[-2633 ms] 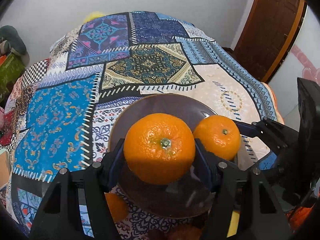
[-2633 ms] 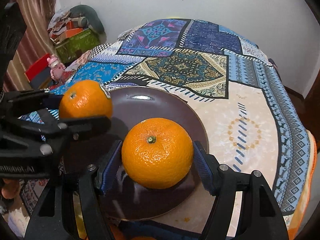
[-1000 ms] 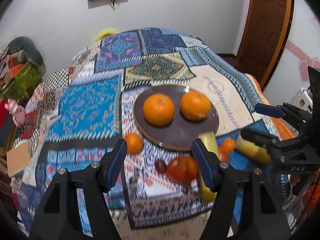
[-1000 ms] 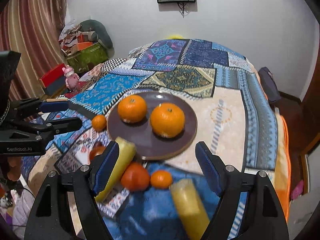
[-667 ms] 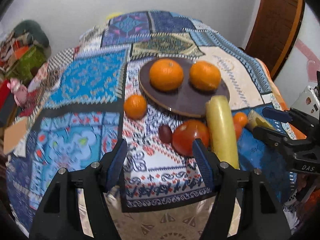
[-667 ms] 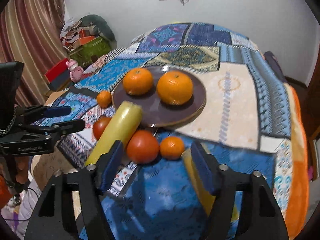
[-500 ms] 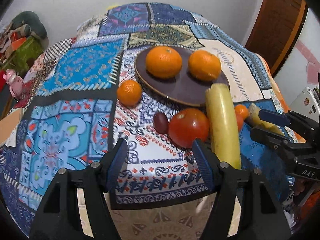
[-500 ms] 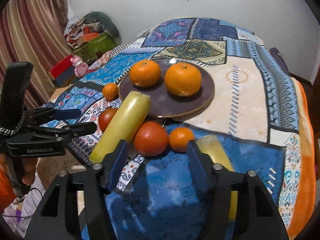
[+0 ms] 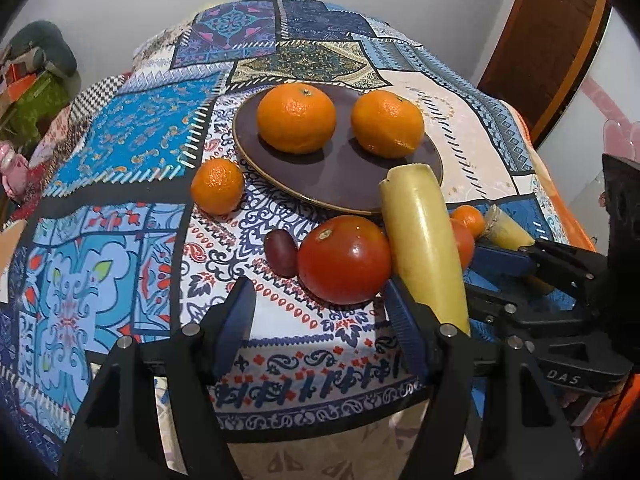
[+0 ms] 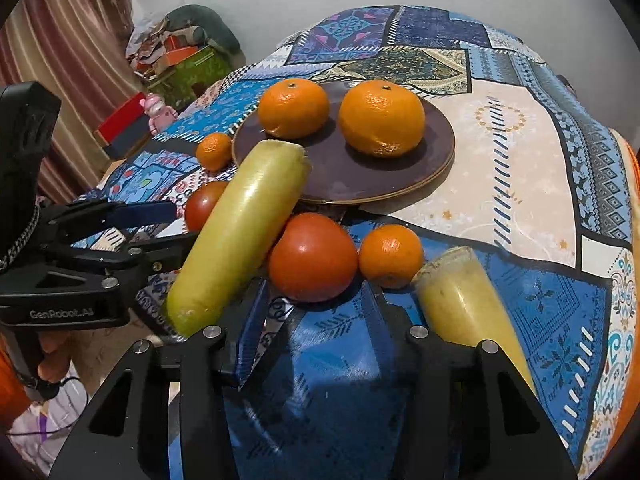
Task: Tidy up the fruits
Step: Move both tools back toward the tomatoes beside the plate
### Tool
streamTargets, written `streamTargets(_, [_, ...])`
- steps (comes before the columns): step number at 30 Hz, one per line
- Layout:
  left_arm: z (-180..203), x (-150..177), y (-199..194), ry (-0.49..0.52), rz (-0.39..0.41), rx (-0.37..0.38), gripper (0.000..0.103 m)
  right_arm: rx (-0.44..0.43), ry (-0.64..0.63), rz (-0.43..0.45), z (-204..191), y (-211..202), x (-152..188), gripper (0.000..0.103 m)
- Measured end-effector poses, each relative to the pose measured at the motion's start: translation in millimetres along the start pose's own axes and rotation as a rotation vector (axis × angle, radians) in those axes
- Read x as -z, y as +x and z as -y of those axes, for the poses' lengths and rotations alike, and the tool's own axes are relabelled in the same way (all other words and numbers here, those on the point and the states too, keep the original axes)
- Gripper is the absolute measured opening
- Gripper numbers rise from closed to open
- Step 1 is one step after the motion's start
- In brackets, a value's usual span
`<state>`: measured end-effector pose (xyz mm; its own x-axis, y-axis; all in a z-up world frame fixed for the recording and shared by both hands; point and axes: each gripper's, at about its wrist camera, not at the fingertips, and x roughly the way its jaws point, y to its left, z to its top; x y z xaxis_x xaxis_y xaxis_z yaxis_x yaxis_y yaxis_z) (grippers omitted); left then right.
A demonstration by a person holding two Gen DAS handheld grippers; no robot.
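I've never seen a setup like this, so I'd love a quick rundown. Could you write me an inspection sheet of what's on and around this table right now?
Surface: patchwork-patterned tablecloth covering the table.
Job's things: round dark brown plate holding two large oranges; off the plate lie two small tangerines, two red tomatoes, a dark purple grape and two long yellow-green fruits, one leaning onto the plate rim.
Clutter: nothing seen.
Grippers: left gripper open, empty; right gripper open, empty.
Cables: thin black cord below the left hand.
Surroundings: brown wooden door, striped curtain, pink toy figure.
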<state>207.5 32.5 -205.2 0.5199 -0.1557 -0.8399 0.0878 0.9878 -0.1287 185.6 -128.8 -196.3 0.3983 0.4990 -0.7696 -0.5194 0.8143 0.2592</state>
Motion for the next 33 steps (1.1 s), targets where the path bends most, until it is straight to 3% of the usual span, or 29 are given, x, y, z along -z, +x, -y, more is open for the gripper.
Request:
streamTargets(11, [5.8, -8.8, 13.3, -0.013, -0.025, -0.006, 0.065, 0.003, 0.031, 0.058, 13.9, -8.0, -8.0, 0.044])
streamTargets(22, [1.7, -20.6, 18.0, -0.047, -0.037, 0.020, 0.065, 0.016, 0.018, 0.028, 11.9, -4.6, -5.8, 0.044])
streamTargets(33, [-4.5, -16.1, 0.2, -0.023, 0.003, 0.025, 0.065, 0.060, -0.001, 0.030, 2.8, 4.5, -10.2, 0.046])
